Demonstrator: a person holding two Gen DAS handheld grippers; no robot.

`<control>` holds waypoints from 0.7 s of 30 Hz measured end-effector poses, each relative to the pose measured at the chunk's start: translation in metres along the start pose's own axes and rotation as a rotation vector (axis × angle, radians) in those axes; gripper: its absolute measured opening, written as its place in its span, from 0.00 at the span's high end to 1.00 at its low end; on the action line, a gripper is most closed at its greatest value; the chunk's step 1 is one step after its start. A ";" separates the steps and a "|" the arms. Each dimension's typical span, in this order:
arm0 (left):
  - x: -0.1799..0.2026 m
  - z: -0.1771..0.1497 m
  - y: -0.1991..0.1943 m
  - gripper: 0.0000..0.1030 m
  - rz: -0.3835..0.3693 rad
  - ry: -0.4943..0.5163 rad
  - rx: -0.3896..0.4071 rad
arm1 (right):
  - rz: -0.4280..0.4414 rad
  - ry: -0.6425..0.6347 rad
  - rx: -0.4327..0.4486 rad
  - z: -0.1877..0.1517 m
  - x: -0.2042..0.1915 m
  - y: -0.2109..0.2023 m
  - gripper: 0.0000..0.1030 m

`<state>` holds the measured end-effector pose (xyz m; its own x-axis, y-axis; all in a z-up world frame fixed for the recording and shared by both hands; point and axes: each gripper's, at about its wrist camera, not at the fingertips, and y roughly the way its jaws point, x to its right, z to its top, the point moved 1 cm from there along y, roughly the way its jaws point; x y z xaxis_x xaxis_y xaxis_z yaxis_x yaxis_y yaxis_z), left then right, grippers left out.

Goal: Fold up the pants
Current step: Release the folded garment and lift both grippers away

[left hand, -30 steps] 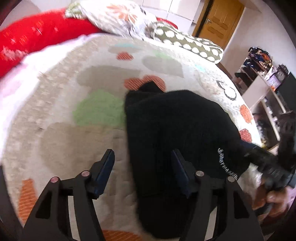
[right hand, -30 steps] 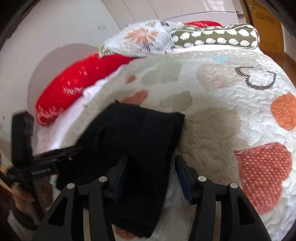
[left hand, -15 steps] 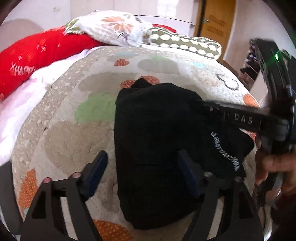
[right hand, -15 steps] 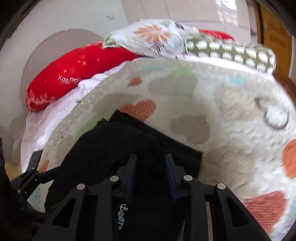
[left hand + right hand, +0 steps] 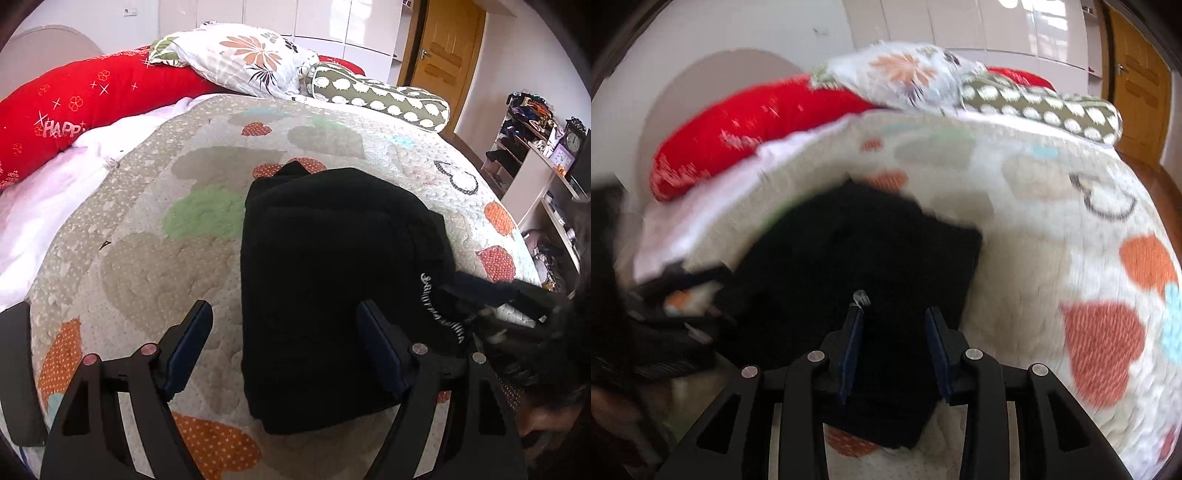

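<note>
The black pants (image 5: 332,280) lie folded in a compact rectangle on the heart-patterned quilt (image 5: 155,258), with white lettering near their right edge. My left gripper (image 5: 284,343) is open and empty, hovering above the near left part of the pants. My right gripper (image 5: 894,343) shows blurred at the right in the left wrist view (image 5: 491,306). In the right wrist view the pants (image 5: 857,266) lie under it. Its jaws stand part open, a moderate gap between them, holding nothing.
A red bolster (image 5: 81,107), a floral pillow (image 5: 251,62) and a dotted green pillow (image 5: 380,99) lie at the head of the bed. A wooden door (image 5: 439,48) and cluttered shelves (image 5: 532,147) stand at the right. The quilt's near edge drops off below the grippers.
My right gripper has pulled back and down to the right side of the pants, and its jaws have widened a little. My left gripper has moved closer over the pants.
</note>
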<state>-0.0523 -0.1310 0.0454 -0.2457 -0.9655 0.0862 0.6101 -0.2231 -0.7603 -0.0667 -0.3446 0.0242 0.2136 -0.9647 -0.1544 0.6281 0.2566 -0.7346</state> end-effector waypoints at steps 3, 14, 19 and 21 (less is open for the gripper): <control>0.004 -0.001 -0.012 0.22 0.020 0.017 0.035 | -0.005 0.009 0.026 -0.002 -0.001 -0.006 0.64; 0.011 -0.006 -0.051 0.19 0.045 0.016 0.123 | -0.047 0.078 0.174 0.000 -0.006 -0.074 0.35; 0.014 -0.010 -0.060 0.19 0.065 0.029 0.139 | -0.042 0.113 0.204 -0.007 -0.005 -0.087 0.30; 0.015 -0.011 -0.063 0.19 0.070 0.028 0.145 | -0.044 0.111 0.209 -0.009 -0.006 -0.090 0.30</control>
<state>-0.1028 -0.1296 0.0877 -0.2184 -0.9757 0.0163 0.7282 -0.1740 -0.6628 -0.1315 -0.3626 0.0853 0.1059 -0.9730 -0.2052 0.7788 0.2095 -0.5912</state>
